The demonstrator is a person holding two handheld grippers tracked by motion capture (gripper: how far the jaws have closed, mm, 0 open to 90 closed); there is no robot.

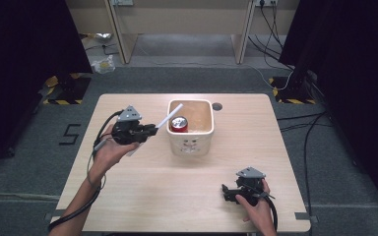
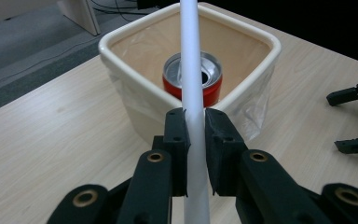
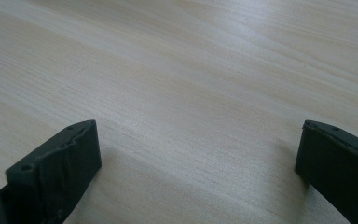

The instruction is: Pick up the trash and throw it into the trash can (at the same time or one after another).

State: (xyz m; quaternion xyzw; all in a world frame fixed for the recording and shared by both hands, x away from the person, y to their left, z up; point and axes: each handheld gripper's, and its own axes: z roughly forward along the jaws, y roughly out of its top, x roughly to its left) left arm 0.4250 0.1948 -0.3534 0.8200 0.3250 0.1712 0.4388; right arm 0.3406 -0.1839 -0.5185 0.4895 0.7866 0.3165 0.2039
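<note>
Pinching a white straw (image 2: 189, 70) between the pressed-together jaws of the left gripper (image 1: 150, 131), just beside the cream square bowl (image 1: 192, 146) at mid-table. Probably aiming for the opening of the red can (image 1: 179, 124) standing inside: lining the tip over the hole before lowering, keeping the grip firm. Pointing up and away toward the can, long axis slanting. Resting spread wide near the table's (image 1: 142, 196) front edge, the right gripper (image 1: 226, 192).
</note>
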